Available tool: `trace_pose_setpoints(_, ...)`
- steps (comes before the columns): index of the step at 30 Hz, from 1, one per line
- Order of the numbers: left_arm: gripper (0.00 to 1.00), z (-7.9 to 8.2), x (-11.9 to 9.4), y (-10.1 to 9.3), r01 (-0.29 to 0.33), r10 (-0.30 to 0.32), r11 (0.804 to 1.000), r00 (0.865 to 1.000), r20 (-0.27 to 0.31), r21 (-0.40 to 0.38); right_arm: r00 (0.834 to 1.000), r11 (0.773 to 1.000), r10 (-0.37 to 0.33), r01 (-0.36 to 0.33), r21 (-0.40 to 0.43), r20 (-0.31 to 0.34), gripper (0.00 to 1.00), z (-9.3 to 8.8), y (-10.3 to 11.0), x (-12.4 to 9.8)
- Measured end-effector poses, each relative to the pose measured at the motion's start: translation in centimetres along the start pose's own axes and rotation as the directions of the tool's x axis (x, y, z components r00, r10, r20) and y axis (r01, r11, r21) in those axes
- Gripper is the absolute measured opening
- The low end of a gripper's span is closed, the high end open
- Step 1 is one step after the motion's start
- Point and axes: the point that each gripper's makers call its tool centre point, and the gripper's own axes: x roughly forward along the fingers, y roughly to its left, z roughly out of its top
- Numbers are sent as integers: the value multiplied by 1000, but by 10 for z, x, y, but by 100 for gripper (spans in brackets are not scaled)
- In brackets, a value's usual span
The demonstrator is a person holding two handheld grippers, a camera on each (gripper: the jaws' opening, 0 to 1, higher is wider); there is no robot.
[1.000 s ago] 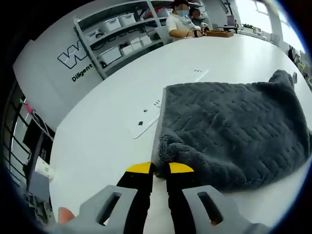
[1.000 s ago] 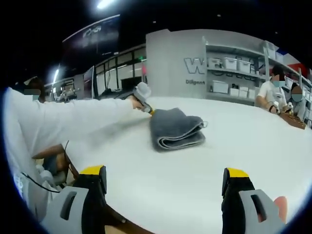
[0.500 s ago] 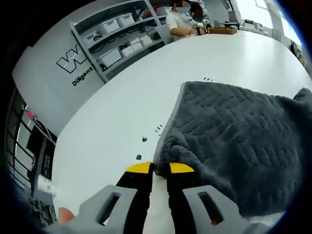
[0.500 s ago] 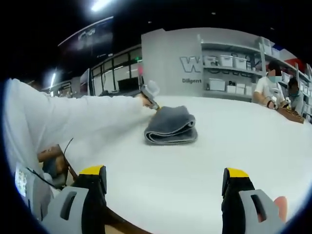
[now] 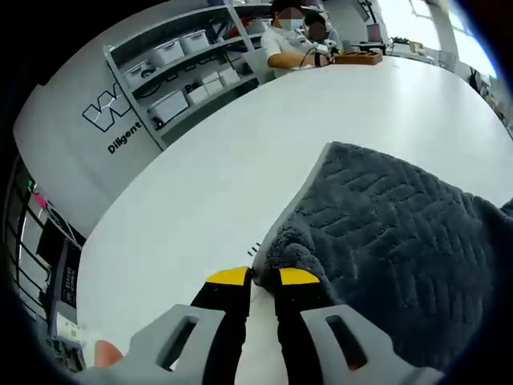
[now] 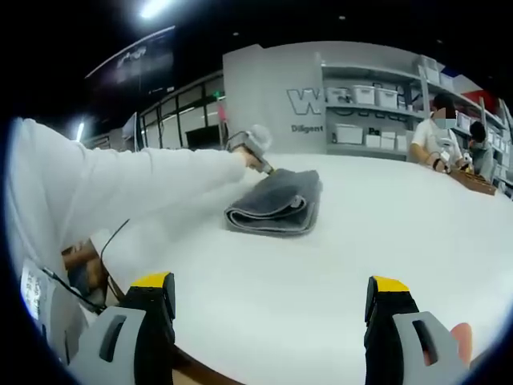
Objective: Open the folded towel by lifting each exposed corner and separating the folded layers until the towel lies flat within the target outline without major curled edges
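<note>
White table (image 5: pixel 208 168), grey lettered wall (image 5: pixel 72 144), shelves of bins (image 6: pixel 365 120), ceiling lights (image 6: pixel 152 8)

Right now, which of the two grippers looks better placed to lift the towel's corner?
Left. The left gripper is shut on the grey towel's corner, while the right gripper hangs open, apart from it.

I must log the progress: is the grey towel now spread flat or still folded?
Still folded. The towel shows stacked layers with rounded fold edges at its near side, while the left gripper is shut on one corner of it.
</note>
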Motion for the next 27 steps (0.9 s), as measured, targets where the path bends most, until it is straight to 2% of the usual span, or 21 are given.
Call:
trace_pose_setpoints(4,12,-1,-1,5,-14,14,1000,1000,10,-11,1000,1000,-8,8,7,-10,99,-1,-5,1)
trace_pose_setpoints(7,15,1,-7,13,-25,29,995,999,40,-100,1000,1000,-13,13,13,-1,99,2,-9,-1)
trace_pose_setpoints(10,20,6,-13,19,10,10,977,996,93,-213,999,999,-35,35,22,8,99,4,-16,-4)
trace_pose_setpoints(15,32,13,-32,28,37,8,965,986,167,-260,999,999,-45,45,24,11,99,5,-18,-6)
trace_pose_setpoints(18,33,20,-54,20,131,-47,938,965,257,-320,999,999,-41,41,12,18,99,8,-12,-8)
trace_pose_setpoints(20,40,18,-66,18,146,-57,935,961,271,-323,999,999,-38,38,7,23,99,10,-10,-9)
trace_pose_setpoints(21,44,20,-77,15,168,-69,929,954,292,-330,999,999,-37,37,3,26,99,11,-8,-11)
trace_pose_setpoints(23,47,24,-98,9,208,-83,914,936,341,-349,999,999,-36,36,-5,30,99,12,-6,-13)
trace_pose_setpoints(24,49,27,-109,6,221,-91,917,926,365,-332,999,999,-34,34,-5,34,99,14,-5,-15)
trace_pose_setpoints(27,55,26,-142,-5,225,-102,929,918,383,-292,997,999,-38,38,0,61,99,20,-4,-21)
